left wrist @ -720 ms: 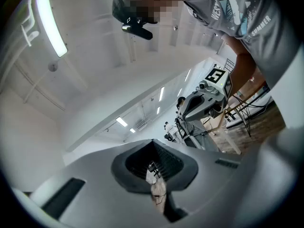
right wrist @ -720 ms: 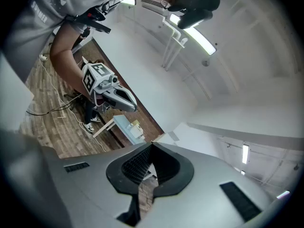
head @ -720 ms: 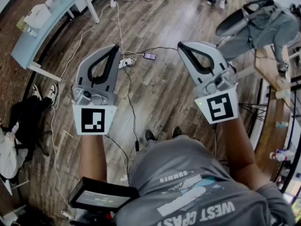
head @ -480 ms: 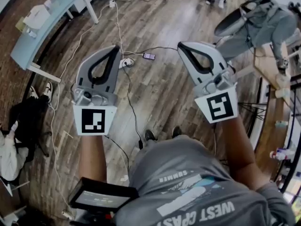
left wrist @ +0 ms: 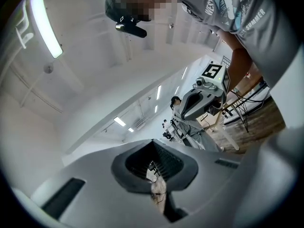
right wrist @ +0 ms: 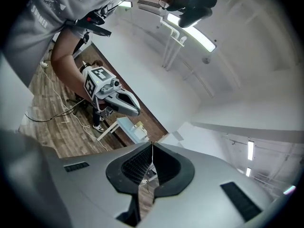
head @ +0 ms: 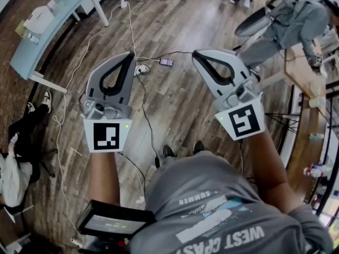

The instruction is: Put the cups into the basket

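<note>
No cup or basket shows in any view. In the head view I hold both grippers out over the wooden floor, jaws pointing away from me. My left gripper (head: 129, 55) has its grey jaws closed tip to tip, nothing between them; in its own view the left gripper (left wrist: 153, 142) meets at a point against the ceiling. My right gripper (head: 197, 54) is also shut and empty, and in its own view the right gripper (right wrist: 152, 145) closes to a thin seam. Each gripper sees the other: the right one (left wrist: 205, 98) and the left one (right wrist: 115, 97).
White and black cables (head: 143, 97) run across the floor beside a power strip (head: 141, 70) and a phone (head: 168, 62). A light blue table (head: 45, 36) stands far left, a wooden table (head: 306, 75) far right with a seated person (head: 296, 17). A screen (head: 114, 224) hangs at my waist.
My right gripper has shifted a little to the left, toward the left one. The left gripper has stayed where it was. Both remain closed.
</note>
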{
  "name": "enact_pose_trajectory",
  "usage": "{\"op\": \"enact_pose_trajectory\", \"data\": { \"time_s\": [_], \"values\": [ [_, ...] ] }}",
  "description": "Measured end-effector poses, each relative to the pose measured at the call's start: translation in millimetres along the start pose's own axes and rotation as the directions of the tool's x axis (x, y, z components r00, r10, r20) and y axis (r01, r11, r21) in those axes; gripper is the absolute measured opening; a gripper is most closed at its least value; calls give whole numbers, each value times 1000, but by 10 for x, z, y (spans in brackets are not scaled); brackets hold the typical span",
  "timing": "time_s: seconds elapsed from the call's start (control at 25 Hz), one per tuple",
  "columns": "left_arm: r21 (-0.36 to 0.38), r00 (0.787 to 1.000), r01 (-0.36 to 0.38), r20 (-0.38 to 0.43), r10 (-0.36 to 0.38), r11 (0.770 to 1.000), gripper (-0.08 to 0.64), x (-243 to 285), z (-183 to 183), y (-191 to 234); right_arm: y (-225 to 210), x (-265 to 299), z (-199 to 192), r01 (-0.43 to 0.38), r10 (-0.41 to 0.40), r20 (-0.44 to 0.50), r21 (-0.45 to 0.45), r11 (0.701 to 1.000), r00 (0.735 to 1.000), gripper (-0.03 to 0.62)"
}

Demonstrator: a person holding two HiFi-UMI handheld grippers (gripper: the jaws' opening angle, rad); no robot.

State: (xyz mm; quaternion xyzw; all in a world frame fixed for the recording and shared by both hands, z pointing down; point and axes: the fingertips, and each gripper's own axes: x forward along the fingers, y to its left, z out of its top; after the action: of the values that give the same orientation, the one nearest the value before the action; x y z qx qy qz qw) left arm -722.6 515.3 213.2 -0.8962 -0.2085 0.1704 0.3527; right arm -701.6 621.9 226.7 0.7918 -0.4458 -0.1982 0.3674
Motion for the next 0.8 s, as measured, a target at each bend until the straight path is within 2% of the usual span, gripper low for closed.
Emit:
{"op": "enact_pose_trajectory", "data": {
  "time_s": [0.2, 0.44, 0.64, 0.8],
  "values": [
    [34, 1000, 17, -1, -17, 999, 0, -8, -7, -92, 4, -9, 10, 36, -36, 5, -31, 999, 999, 12],
    [41, 999, 40, 18, -41, 998, 0, 0, -35, -173, 90, 70, -34, 33, -33, -9, -49, 998, 999, 12],
    [65, 998, 58, 31, -60, 996, 0, 26, -141, -182, 138, 230, 4, 61, -60, 15, -82, 995, 998, 11],
    [59, 997, 68, 24, -69, 996, 0, 133, -268, -183, 137, 363, -71, 42, -41, 12, -82, 996, 999, 12]
  ]
}}
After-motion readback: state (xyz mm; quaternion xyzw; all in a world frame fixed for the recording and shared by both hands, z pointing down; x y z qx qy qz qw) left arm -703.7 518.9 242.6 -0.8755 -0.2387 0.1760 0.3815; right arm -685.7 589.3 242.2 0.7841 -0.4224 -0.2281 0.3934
